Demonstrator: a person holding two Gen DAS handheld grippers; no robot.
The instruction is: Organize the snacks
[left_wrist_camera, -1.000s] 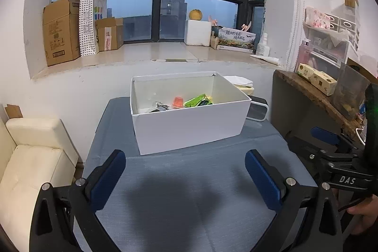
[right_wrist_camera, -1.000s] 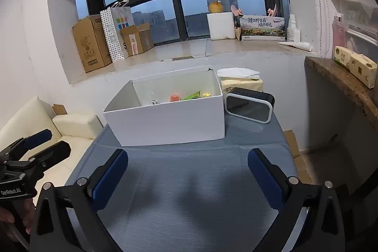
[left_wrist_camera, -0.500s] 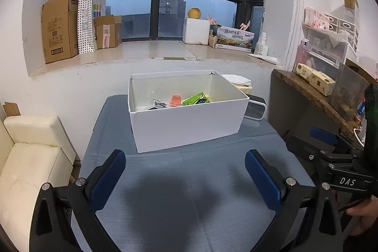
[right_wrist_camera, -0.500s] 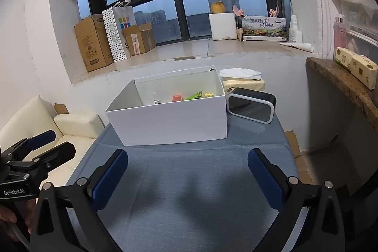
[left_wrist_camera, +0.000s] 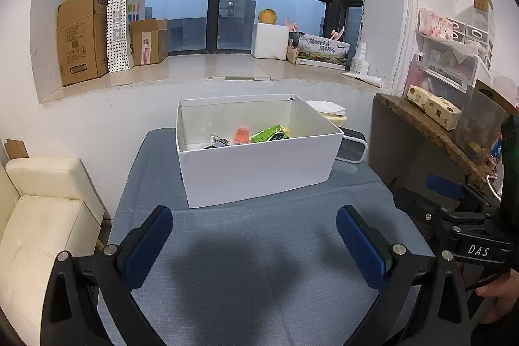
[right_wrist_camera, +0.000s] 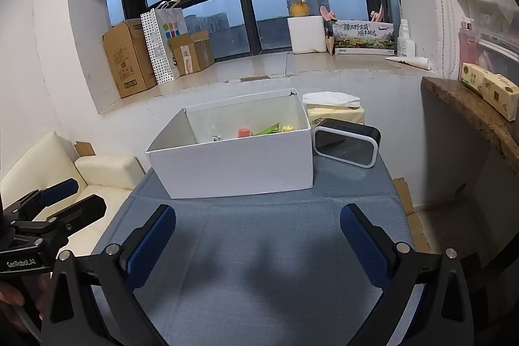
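The left hand-held gripper (left_wrist_camera: 254, 235) hangs above the near part of the counter (left_wrist_camera: 259, 265), which has a blue-grey cloth on it. Its two blue-padded fingers stand wide apart and nothing is between them. The right hand-held gripper (right_wrist_camera: 258, 235) is in the same posture, also spread wide with nothing held, above the same cloth. Each one is seen from the other camera: the right one at the right edge of the left wrist view (left_wrist_camera: 447, 193), the left one at the left edge of the right wrist view (right_wrist_camera: 61, 196).

A white box (left_wrist_camera: 259, 174) stands on the far half of the counter, open at the top, well apart from both grippers. The snacks lie inside it, on the bottom near the front wall: an orange jelly cup (left_wrist_camera: 241, 135), a green packet (left_wrist_camera: 267, 133) just beside it on the right, and a dark shiny packet (left_wrist_camera: 215, 142) on the left. In the right wrist view a small yellow piece (right_wrist_camera: 287, 128) shows next to the green packet; what it is I cannot tell.

Just beside the right wall of the box stands a black clock with white frame (right_wrist_camera: 346, 142), tilted a little backward. Behind it is a pack of tissues (right_wrist_camera: 335, 111). A cream sofa (left_wrist_camera: 39, 216) is beside the counter on the left. On the window sill (left_wrist_camera: 211, 70) stand cardboard boxes (left_wrist_camera: 81, 38) and a dotted paper bag (left_wrist_camera: 125, 28).
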